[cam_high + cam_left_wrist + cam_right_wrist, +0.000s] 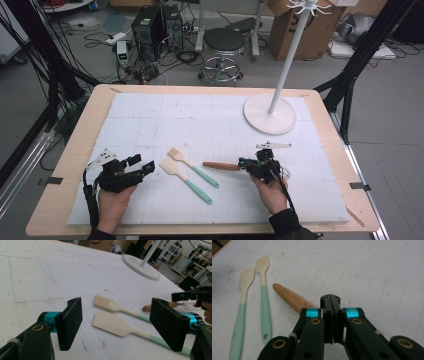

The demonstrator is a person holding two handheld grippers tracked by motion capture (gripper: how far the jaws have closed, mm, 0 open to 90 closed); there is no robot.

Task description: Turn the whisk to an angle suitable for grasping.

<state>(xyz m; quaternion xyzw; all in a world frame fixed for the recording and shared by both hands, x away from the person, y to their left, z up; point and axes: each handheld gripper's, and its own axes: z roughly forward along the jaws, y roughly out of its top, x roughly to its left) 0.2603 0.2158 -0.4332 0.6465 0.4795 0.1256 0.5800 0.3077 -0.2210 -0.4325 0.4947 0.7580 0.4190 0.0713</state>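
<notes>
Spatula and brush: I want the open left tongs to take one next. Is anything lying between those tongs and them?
Nothing visible does. The left tongs stand open with bare white mat ahead, and the spatula and brush lie side by side just beyond.

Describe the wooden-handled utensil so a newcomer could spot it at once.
On the white foam-covered table, find the two mint-handled utensils near the front. Right of them lies the brown wooden-handled whisk, its wire end at the right gripper. It alone has a wooden handle.

Black two-jaw grippers (145, 167) with teal collars, brass screws, trailing black cables; dark sleeve cuffs (285, 222)
</notes>
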